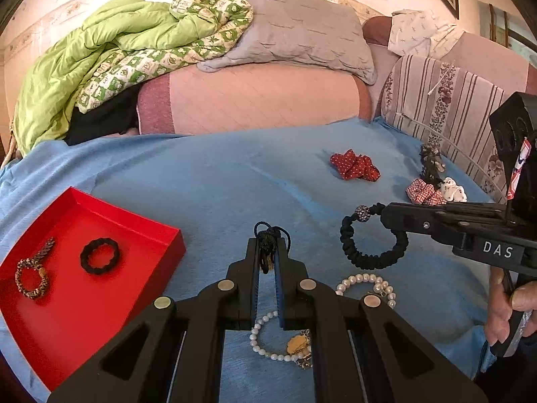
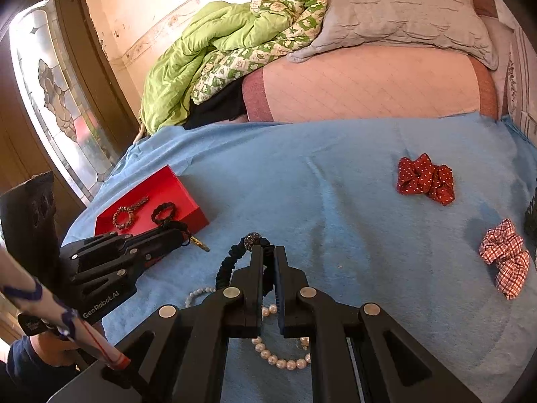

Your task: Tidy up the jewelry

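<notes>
**Cloth, pearl and matt plastic**

The blue bedcover (image 1: 208, 181) looks soft, slightly napped cloth. The red tray (image 1: 100, 221) is smooth and matt. The pearl bracelets (image 1: 386, 285) shine glossy; the black bracelet (image 1: 355, 252) is braided cord with a glittery bead.

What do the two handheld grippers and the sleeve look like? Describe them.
Both are matte black plastic with round silver pivot pins. The right gripper bears white "DAS" lettering; the left gripper reads "GenRobot.AI". Each has a boxy black top block with round recesses and a red, white and blue patterned strip. A dark blue sleeve shows.
</notes>
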Demonstrator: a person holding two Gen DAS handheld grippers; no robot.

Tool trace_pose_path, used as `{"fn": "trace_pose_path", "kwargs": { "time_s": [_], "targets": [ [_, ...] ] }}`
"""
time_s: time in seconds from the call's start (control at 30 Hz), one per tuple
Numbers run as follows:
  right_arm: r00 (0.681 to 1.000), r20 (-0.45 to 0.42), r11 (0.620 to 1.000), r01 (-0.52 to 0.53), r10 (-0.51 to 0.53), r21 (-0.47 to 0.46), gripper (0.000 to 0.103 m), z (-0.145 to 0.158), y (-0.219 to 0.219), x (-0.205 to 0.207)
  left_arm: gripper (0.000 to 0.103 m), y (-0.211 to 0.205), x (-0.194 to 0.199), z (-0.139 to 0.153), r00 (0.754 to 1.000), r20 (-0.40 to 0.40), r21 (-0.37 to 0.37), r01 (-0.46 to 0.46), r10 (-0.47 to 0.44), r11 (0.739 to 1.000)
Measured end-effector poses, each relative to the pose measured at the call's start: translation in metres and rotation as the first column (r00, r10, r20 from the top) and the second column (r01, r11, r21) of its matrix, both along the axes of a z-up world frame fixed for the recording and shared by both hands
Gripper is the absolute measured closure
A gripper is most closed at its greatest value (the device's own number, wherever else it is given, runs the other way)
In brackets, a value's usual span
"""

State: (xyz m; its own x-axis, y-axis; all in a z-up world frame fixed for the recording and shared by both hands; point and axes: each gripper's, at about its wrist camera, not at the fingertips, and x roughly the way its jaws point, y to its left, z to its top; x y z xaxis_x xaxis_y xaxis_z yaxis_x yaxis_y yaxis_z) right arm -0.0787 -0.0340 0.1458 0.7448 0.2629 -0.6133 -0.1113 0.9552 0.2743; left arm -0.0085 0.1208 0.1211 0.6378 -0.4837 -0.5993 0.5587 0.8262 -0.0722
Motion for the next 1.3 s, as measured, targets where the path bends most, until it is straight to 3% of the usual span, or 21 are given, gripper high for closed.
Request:
{"fn": "trace_pose_path", "kwargs": {
  "time_s": [0.57,0.8,1.0,1.3],
  "targets": [
    [1.000,0.006,1.000,-0.016,0.016,0.009,0.096,0.005,0.037,0.008,0.095,0.058,0.005,0.021,0.993,0.019,-0.077,-0.116,0.117,0.990],
    [0.998,0.019,0.998,-0.059,0.059,0.006,0.096,0.022,0.074,0.019,0.095,0.095,0.025,0.019,0.981,-0.020,-0.107,-0.194,0.193,0.975],
    [0.994,0.018,0.994,-0.110,0.110,-0.003,0.096,0.037,0.114,0.044,0.095,0.139,0.042,0.019,0.960,-0.049,-0.133,-0.278,0.274,0.951],
    [0.987,-0.031,0.987,-0.157,0.158,0.019,0.096,0.035,0.161,0.097,0.095,0.210,0.065,0.007,0.907,-0.157,-0.200,-0.418,0.392,0.886]
  ]
}}
